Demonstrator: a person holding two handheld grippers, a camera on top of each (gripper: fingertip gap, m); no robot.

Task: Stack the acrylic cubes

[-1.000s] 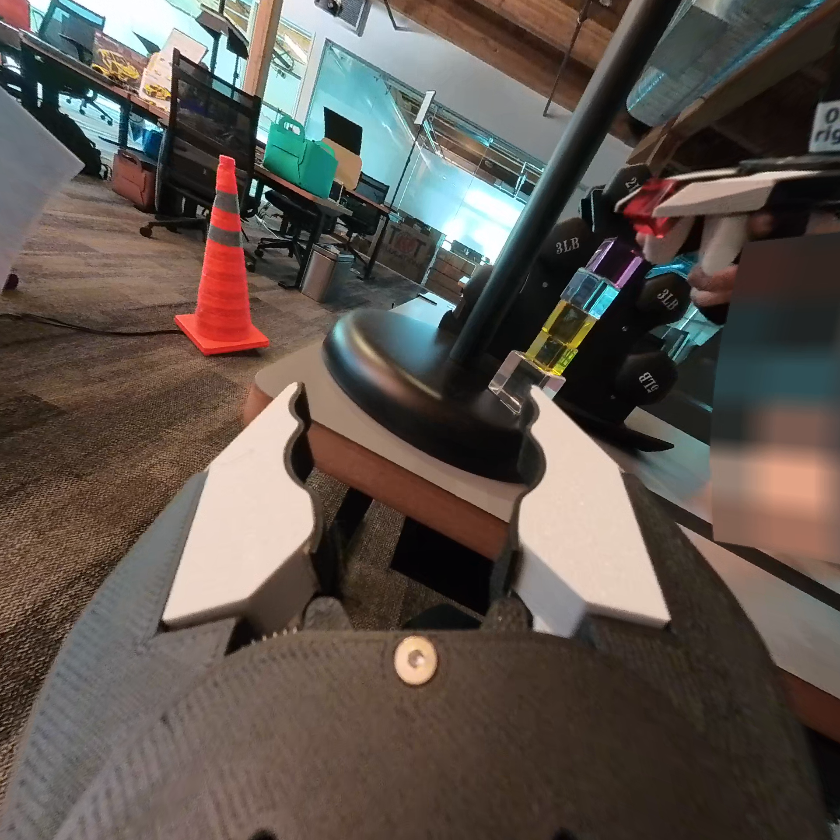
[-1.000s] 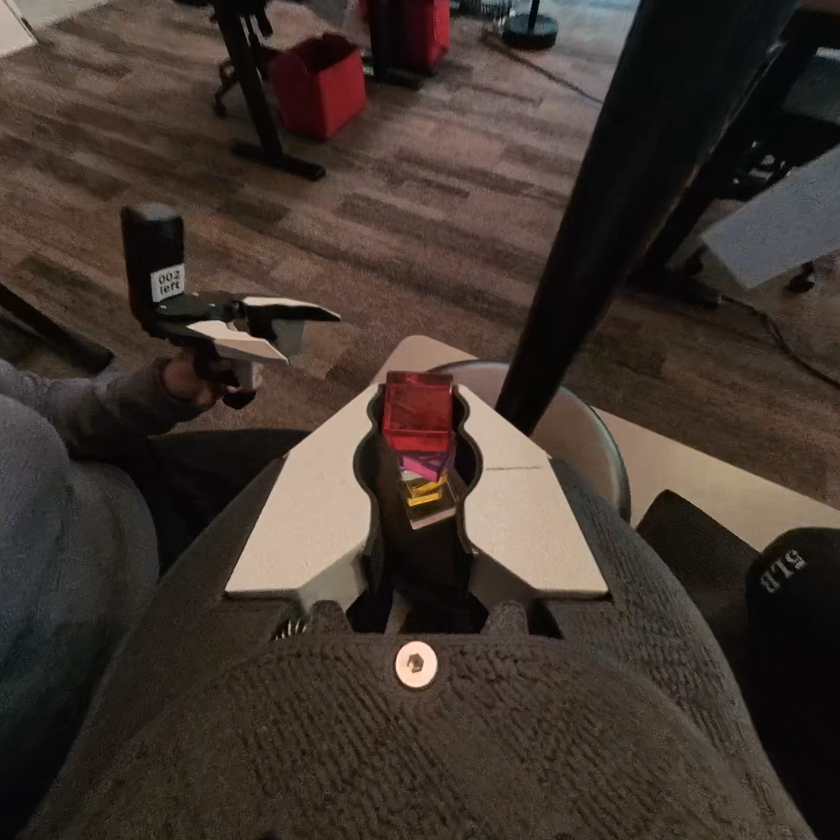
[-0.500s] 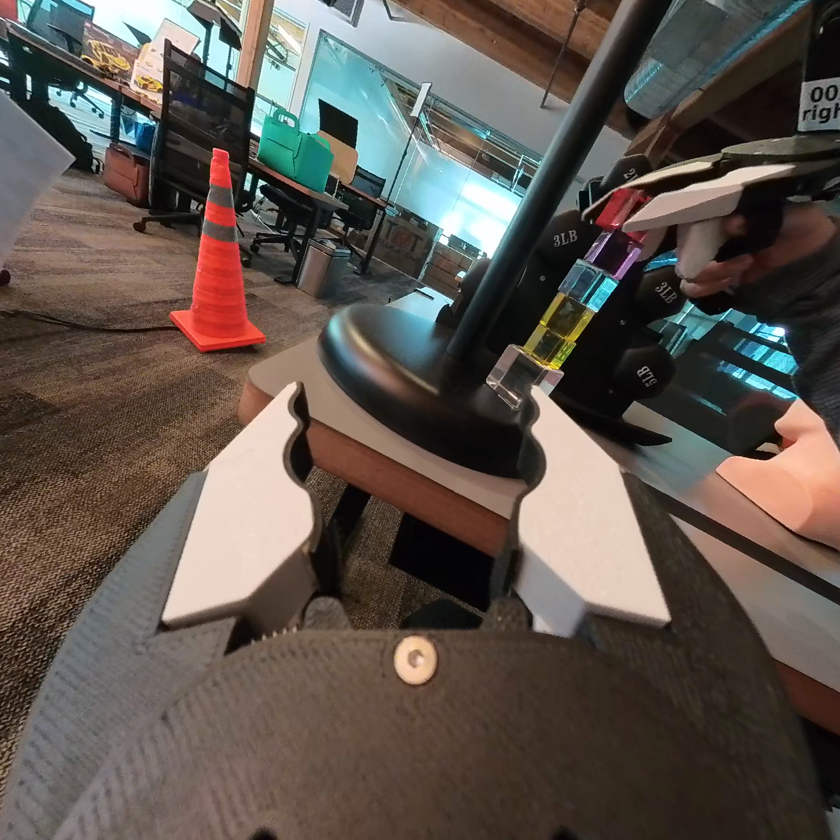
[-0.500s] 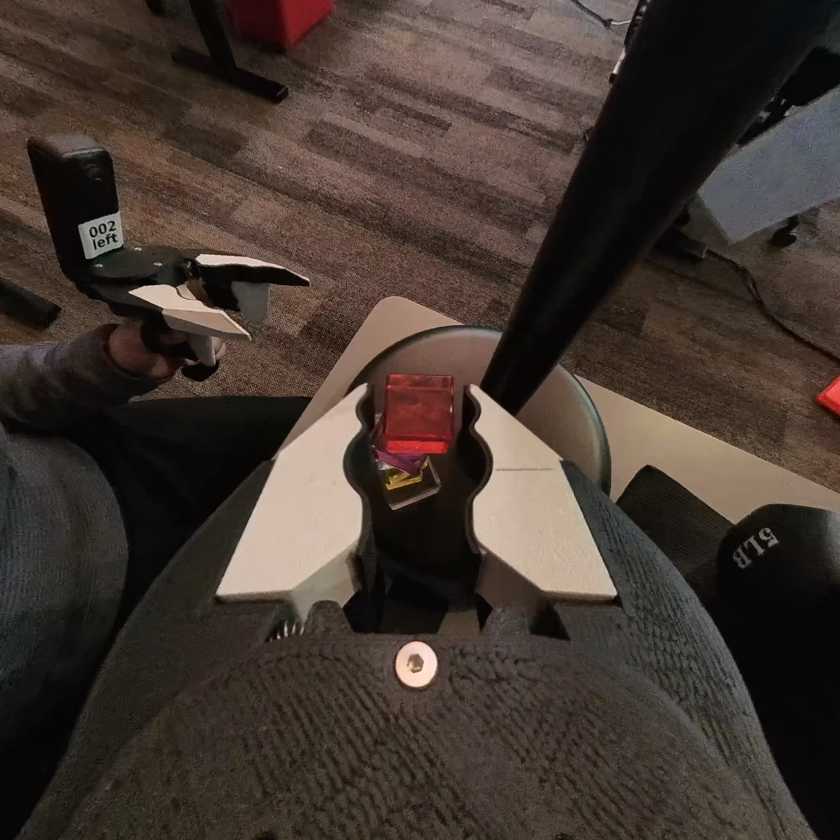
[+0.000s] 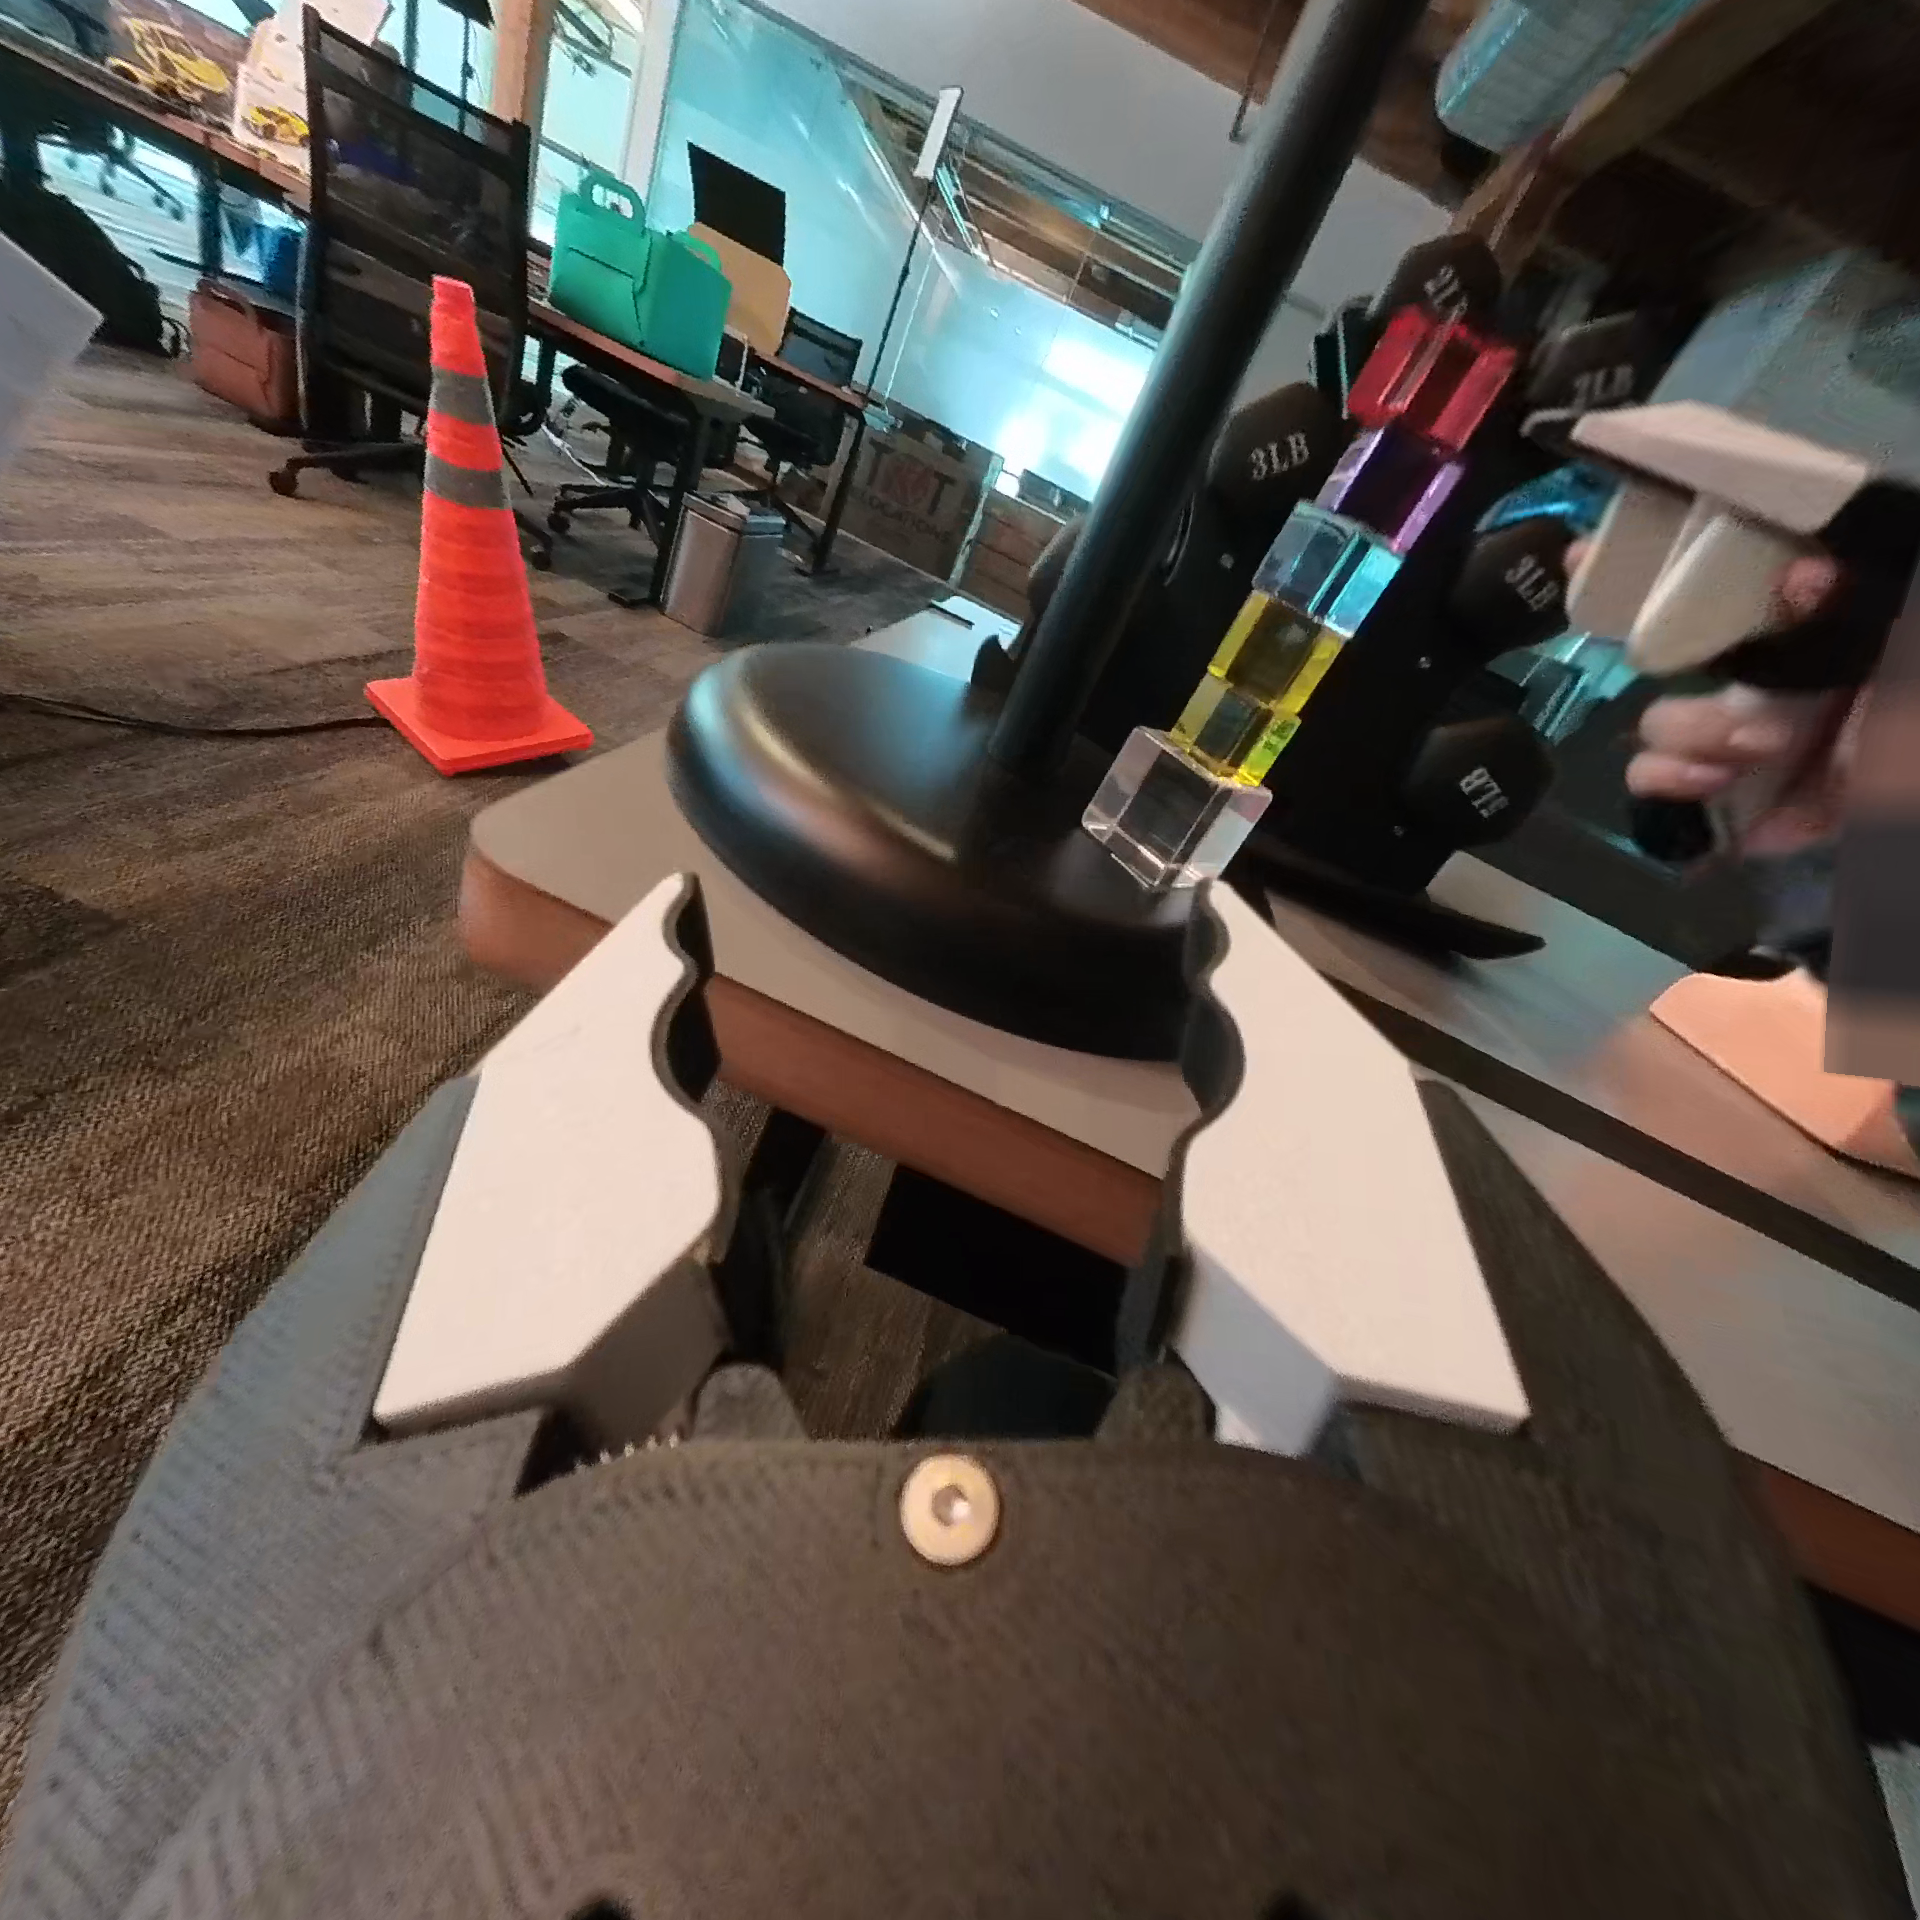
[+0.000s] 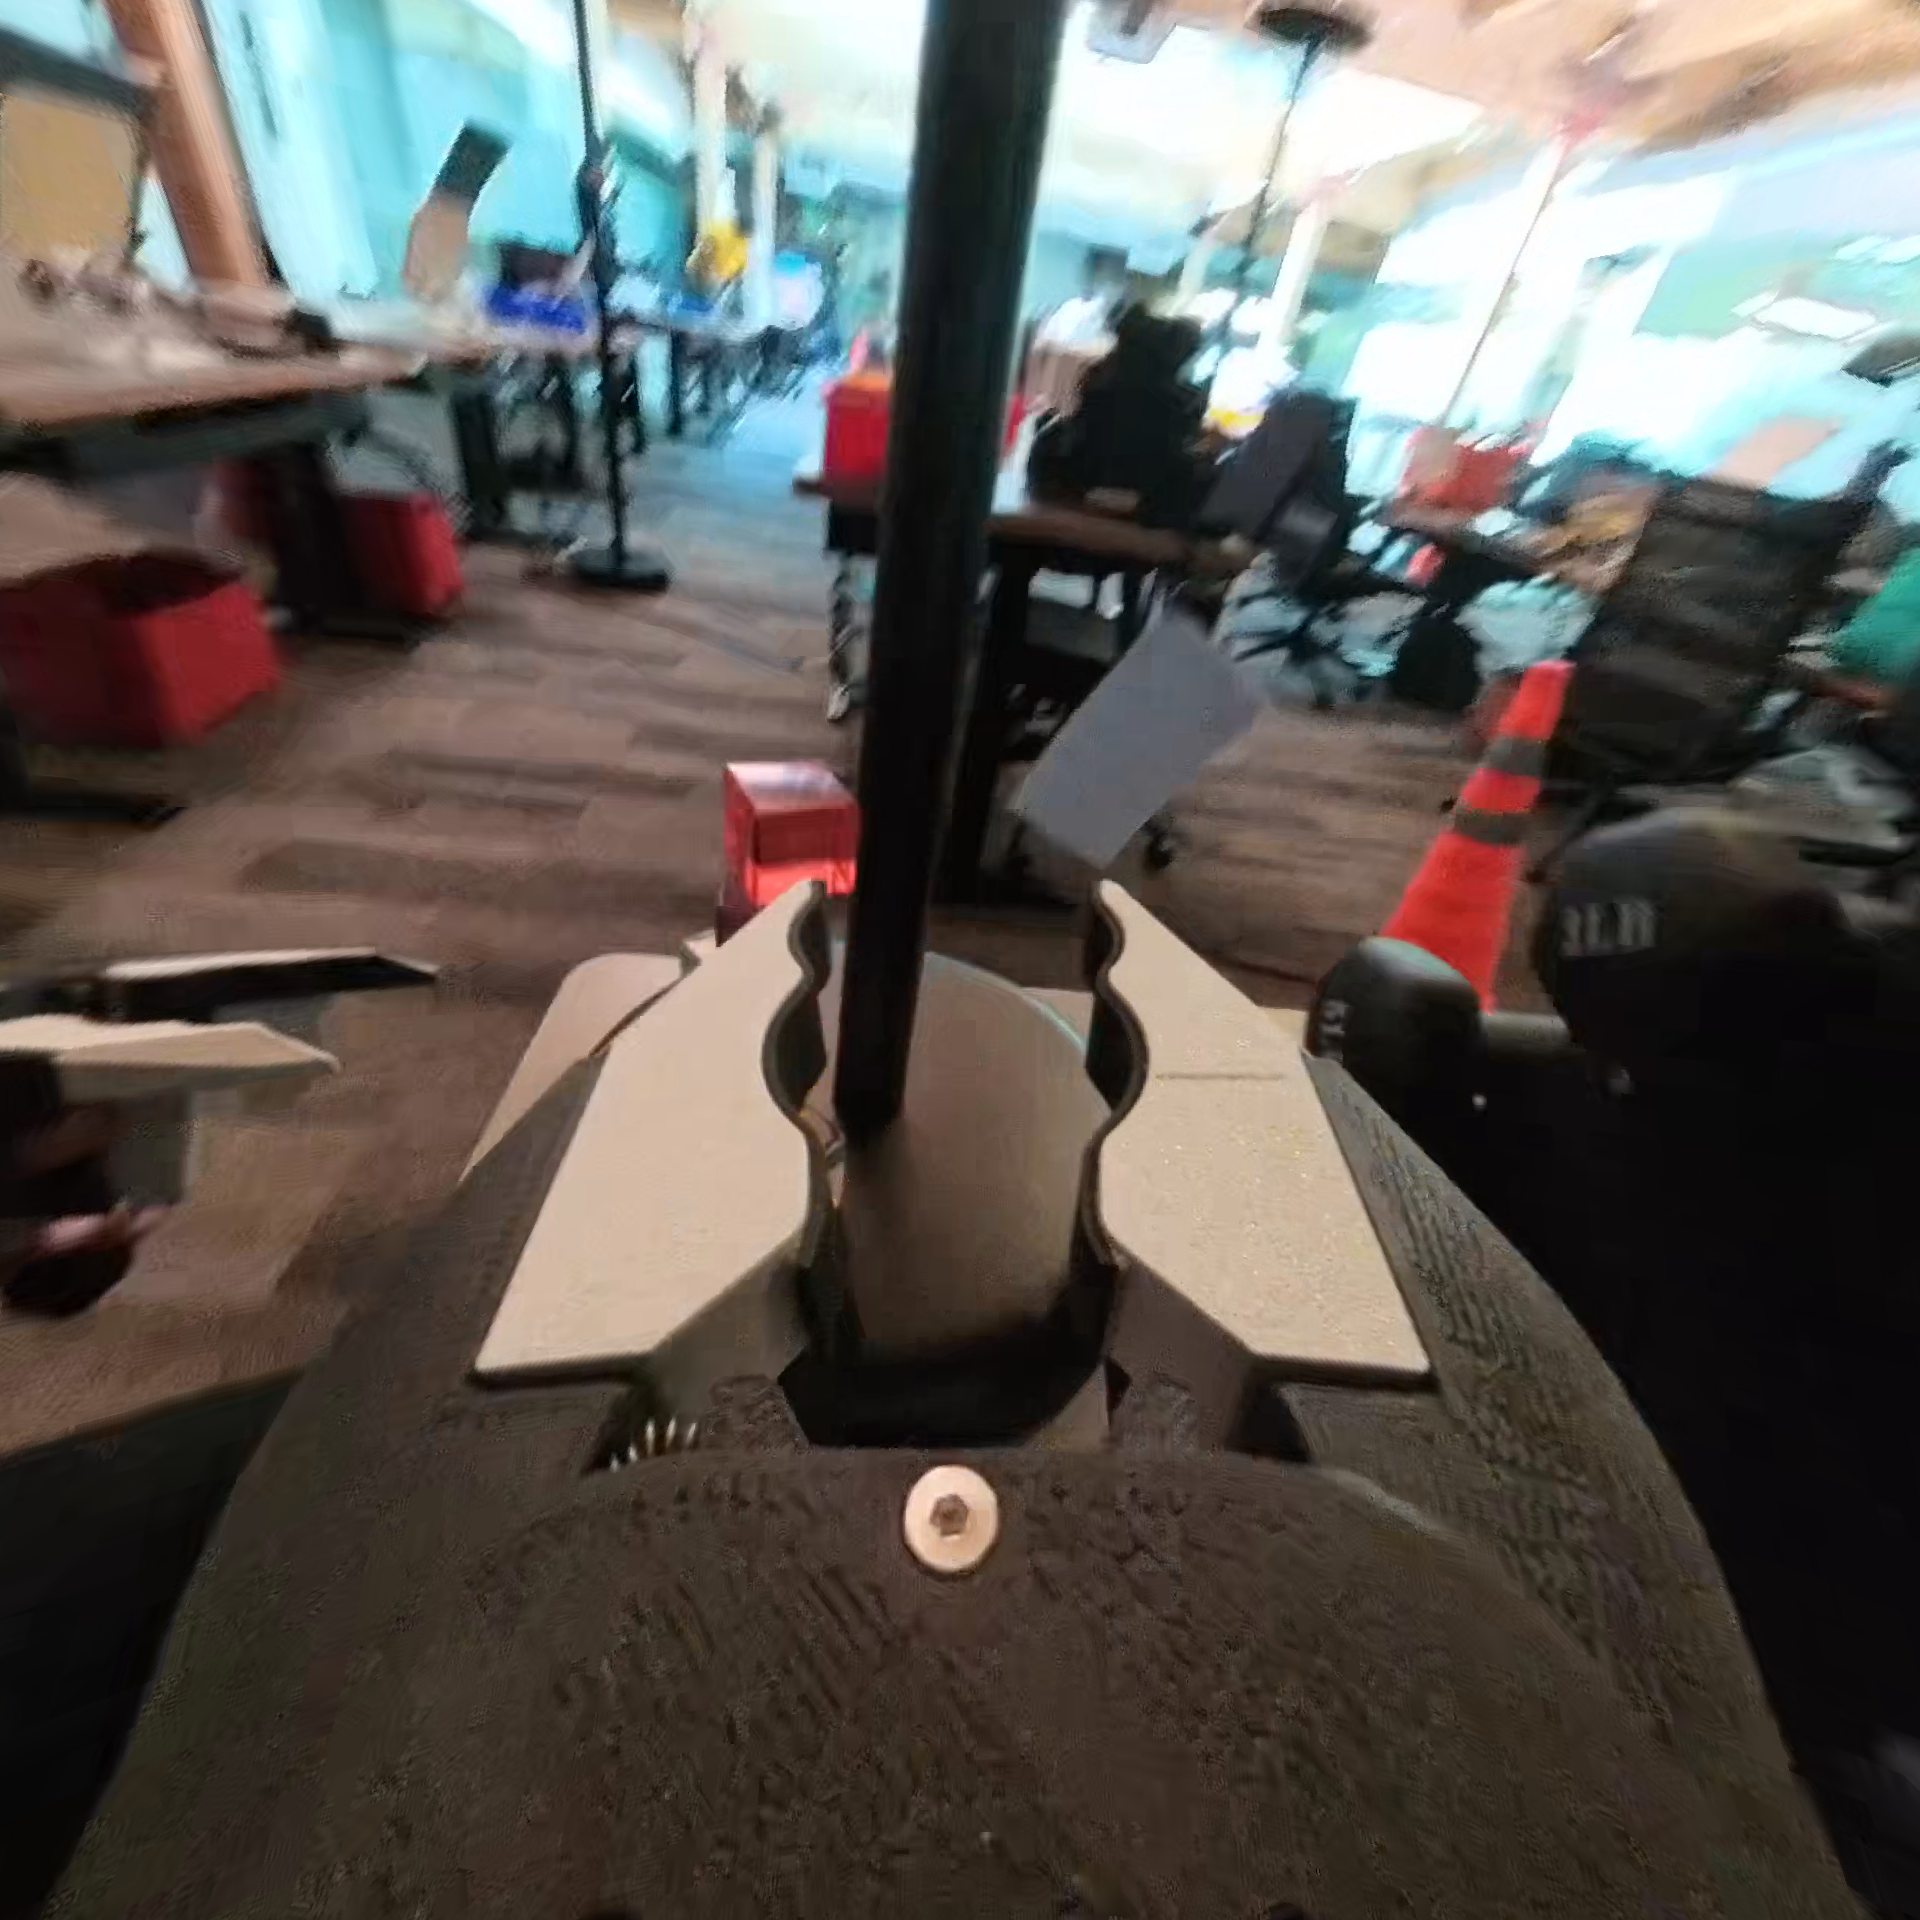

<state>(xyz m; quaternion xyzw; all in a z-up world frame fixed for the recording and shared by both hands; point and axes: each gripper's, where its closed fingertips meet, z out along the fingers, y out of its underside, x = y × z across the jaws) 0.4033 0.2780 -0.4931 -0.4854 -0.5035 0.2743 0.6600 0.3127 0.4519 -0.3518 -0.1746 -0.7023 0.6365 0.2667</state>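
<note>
Both grippers' jaws stand apart, holding nothing: right gripper [image 6: 956, 935] beside the tower of translucent coloured cubes [image 5: 1340, 561], left gripper [image 5: 940, 914] near the black round lamp base [image 5: 831, 769].

There were six stacked cubes [image 5: 1311, 613], namely one clear, two yellow, one blue, one purple and one red, plus two grippers [image 5: 945, 997] [image 6: 956, 987], one cone [image 5: 468, 540], one lamp base [image 5: 894, 810] and one table [image 5: 582, 842].
</note>
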